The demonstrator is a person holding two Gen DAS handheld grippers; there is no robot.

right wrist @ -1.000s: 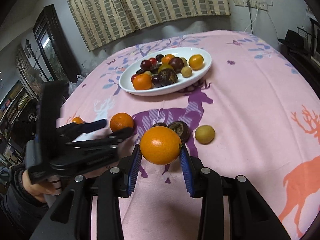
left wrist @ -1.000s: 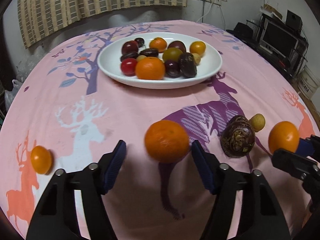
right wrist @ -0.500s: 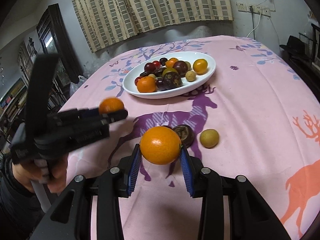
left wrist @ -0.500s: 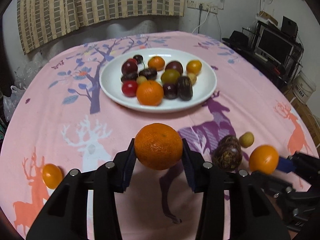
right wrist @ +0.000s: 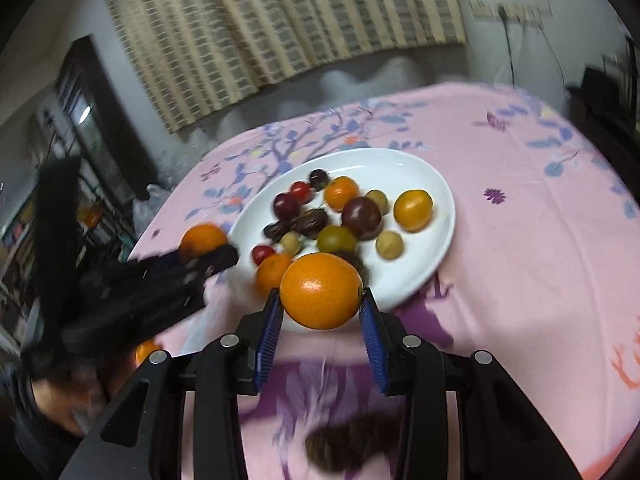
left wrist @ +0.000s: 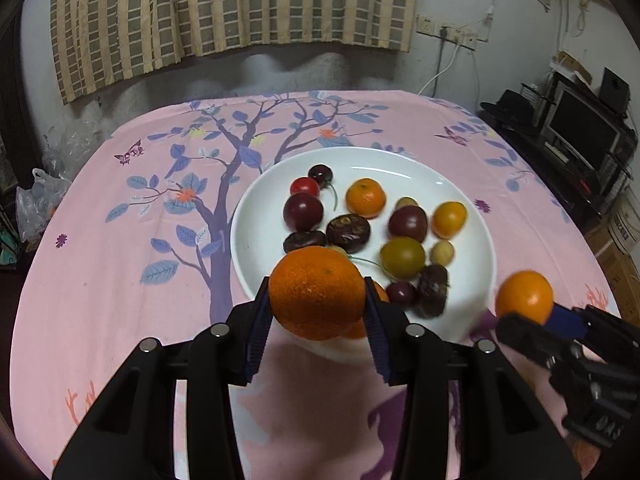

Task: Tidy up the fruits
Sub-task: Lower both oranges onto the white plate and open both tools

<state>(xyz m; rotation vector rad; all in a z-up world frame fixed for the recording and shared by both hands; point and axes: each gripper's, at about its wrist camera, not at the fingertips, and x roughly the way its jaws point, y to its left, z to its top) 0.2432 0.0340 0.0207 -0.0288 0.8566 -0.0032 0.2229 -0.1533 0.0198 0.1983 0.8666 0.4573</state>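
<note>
My left gripper [left wrist: 316, 312] is shut on a rough-skinned orange [left wrist: 316, 292] and holds it in the air over the near rim of the white plate [left wrist: 260, 224]. My right gripper [right wrist: 320, 312] is shut on a smooth orange [right wrist: 321, 290], also raised near the plate's [right wrist: 436, 192] front edge. The plate holds several small fruits: oranges, plums, tomatoes, dates. Each gripper shows in the other's view: the right gripper [left wrist: 536, 312] at right, the left gripper [right wrist: 204, 252] at left.
The table wears a pink cloth [left wrist: 120, 280] with tree and deer prints. A dark round fruit [right wrist: 352, 440] lies on the cloth below my right gripper, blurred. A small orange fruit [right wrist: 146, 350] lies at the left. Shelves with electronics [left wrist: 580, 136] stand right of the table.
My left gripper closed on the orange, lifted it and carried it forward to the plate. My right gripper, holding its orange throughout, also moved forward toward the plate.
</note>
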